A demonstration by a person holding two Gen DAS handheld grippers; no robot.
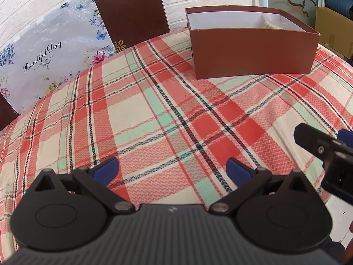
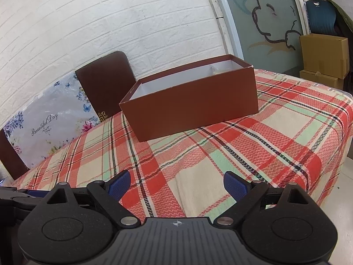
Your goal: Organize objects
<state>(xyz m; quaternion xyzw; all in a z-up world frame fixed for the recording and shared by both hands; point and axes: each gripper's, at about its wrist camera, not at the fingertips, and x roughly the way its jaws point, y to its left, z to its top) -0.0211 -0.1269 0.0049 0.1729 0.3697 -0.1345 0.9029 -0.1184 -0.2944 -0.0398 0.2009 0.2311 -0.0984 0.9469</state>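
Observation:
An open red-brown cardboard box (image 1: 251, 50) with a white inside stands on the far part of the plaid-covered table (image 1: 154, 110); it also shows in the right wrist view (image 2: 194, 108). A pale object lies in its far right corner, mostly hidden by the walls. My left gripper (image 1: 173, 170) is open and empty, low over the cloth near the front edge. My right gripper (image 2: 176, 184) is open and empty, also near the front edge; part of it shows at the right of the left wrist view (image 1: 326, 152).
A dark brown chair back (image 1: 130, 11) and a floral plastic bag (image 1: 48, 55) stand behind the table against the white brick wall. Cardboard cartons (image 2: 324, 59) and a blue chair (image 2: 321, 15) stand at the far right. The table's right edge (image 2: 344, 132) drops to the floor.

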